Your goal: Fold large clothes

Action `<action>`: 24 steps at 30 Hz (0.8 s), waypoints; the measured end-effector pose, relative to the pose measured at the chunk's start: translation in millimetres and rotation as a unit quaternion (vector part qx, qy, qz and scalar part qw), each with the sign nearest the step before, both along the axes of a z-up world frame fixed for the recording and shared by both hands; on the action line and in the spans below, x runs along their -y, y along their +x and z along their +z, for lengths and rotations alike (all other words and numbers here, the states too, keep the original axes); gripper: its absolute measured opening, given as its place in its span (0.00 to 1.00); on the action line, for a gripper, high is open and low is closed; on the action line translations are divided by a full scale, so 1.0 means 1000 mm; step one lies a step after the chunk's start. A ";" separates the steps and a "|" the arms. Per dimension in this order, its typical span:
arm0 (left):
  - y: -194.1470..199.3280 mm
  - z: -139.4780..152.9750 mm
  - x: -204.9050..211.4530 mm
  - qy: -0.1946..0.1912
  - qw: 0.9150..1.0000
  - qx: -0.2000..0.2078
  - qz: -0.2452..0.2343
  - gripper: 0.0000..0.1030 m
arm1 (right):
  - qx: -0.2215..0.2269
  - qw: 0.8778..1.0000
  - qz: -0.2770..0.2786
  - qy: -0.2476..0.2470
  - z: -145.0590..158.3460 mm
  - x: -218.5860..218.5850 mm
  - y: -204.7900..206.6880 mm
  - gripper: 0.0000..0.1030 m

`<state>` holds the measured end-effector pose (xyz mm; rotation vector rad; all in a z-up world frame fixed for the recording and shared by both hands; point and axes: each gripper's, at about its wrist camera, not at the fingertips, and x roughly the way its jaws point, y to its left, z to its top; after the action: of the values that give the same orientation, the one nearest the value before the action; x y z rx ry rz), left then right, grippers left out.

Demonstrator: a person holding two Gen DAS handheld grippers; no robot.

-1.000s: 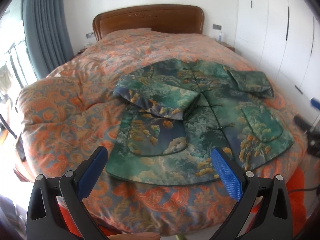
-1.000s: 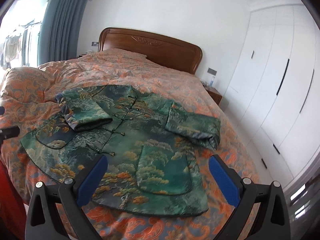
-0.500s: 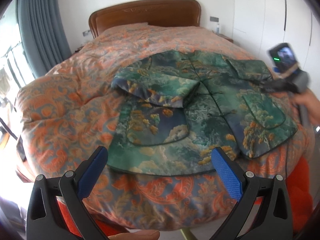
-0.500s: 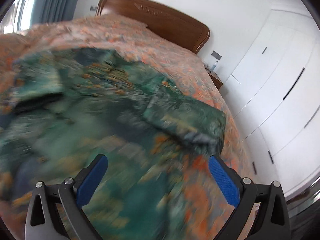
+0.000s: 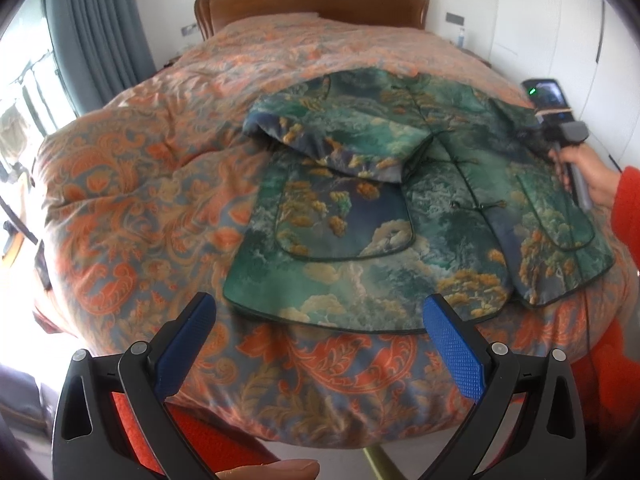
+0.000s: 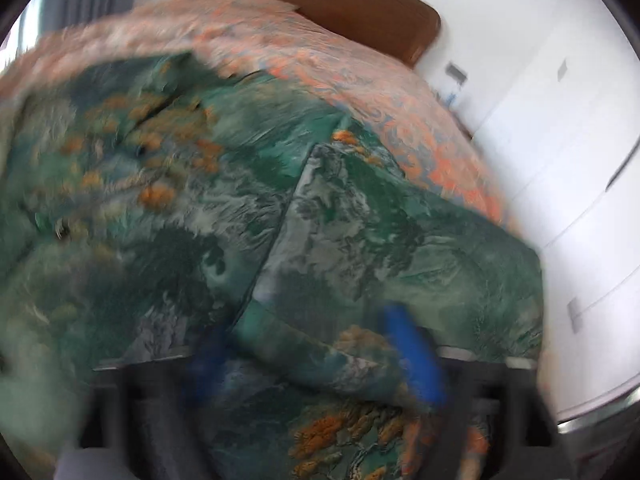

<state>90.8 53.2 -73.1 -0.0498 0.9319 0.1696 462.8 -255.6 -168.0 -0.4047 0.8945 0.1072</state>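
Observation:
A green padded jacket (image 5: 400, 208) with a landscape print lies flat on the bed, front up, with both sleeves folded in over the chest. My left gripper (image 5: 320, 320) is open just short of the jacket's lower hem, with nothing between its blue pads. My right gripper (image 6: 312, 360) is down on the jacket's right folded sleeve (image 6: 400, 248). Its jaws are closing with a fold of that sleeve between them; the picture is blurred. In the left wrist view, a hand (image 5: 588, 168) holds that right gripper's body (image 5: 560, 132) at the jacket's right edge.
An orange and blue patterned quilt (image 5: 140, 200) covers the bed up to a wooden headboard (image 5: 312, 4). White wardrobe doors (image 5: 580, 20) stand to the right and grey curtains (image 5: 100, 32) to the left. An orange sleeve (image 5: 628, 208) shows at the right edge.
My right gripper has swept in and down onto the jacket's right sleeve, and its jaws have narrowed around the fabric. My left gripper has dropped a little toward the hem, still open.

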 end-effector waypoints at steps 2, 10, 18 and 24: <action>0.004 -0.004 0.001 -0.006 1.000 -0.009 -0.003 1.00 | 0.013 0.999 -0.023 0.026 0.011 0.017 0.000 0.29; 0.006 0.001 0.017 -0.008 1.000 -0.003 -0.028 1.00 | 0.129 0.979 -0.126 0.098 0.086 0.122 -0.040 0.15; 0.009 0.007 0.027 -0.006 0.999 0.003 -0.046 1.00 | 0.182 0.946 -0.238 0.121 0.123 0.245 -0.102 0.15; 0.012 0.009 0.039 0.048 0.997 0.009 -0.055 1.00 | 0.150 0.914 -0.354 0.128 0.094 0.328 -0.134 0.22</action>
<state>102.9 13.7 -63.8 0.0895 0.9043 0.1112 328.7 -583.6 -73.7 0.1642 0.6637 -0.4929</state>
